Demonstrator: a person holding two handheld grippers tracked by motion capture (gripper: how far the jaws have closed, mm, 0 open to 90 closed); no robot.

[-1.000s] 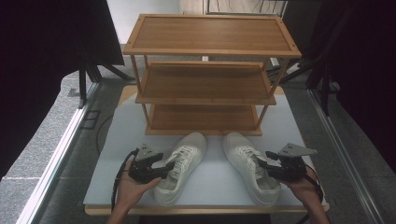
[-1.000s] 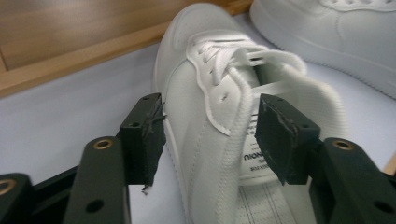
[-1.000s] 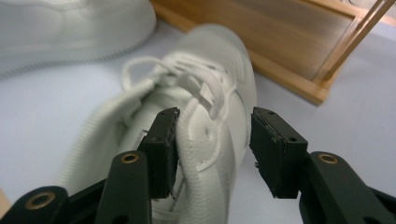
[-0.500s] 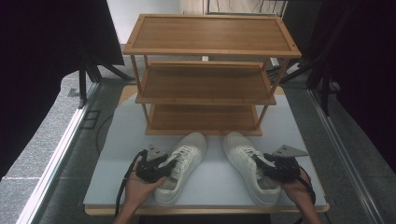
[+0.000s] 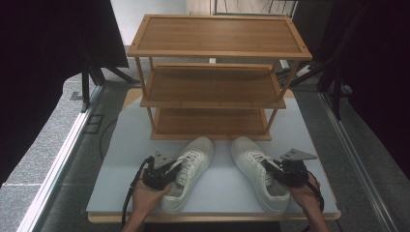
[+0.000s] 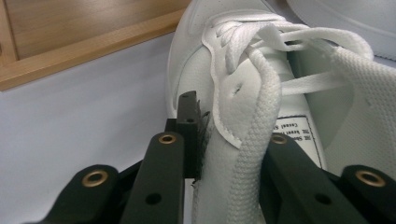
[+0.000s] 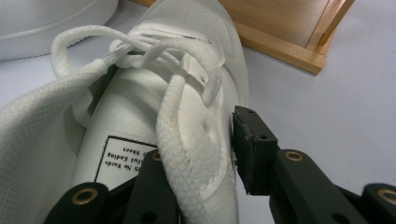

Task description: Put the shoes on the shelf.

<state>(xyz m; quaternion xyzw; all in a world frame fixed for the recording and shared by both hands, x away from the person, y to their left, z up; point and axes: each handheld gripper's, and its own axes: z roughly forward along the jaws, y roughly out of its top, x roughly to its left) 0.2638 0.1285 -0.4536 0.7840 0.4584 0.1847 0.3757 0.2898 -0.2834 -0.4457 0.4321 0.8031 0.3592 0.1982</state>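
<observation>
While both hands rest low at the near edge of the table (image 5: pixel 121 159), the scene reads as follows.

Left gripper (image 5: pixel 170 168): its jaws have just been closing and now pinch the outer side wall of the left shoe (image 5: pixel 189 170) at the collar; in the left gripper view one jaw sits outside the wall and the other inside the opening (image 6: pixel 233 154).

Right gripper (image 5: pixel 271 169): its jaws have just been closing too; one pad presses the outer wall of the right shoe (image 5: pixel 256 171), the other sits inside the opening, so the wall is clamped (image 7: pixel 201 154).

Shoes: both white, laces tied, lying side by side on the table, toes pointing toward the rack.

Wooden shoe rack (image 5: pixel 212 77): three shelves, standing just beyond the toes.
</observation>
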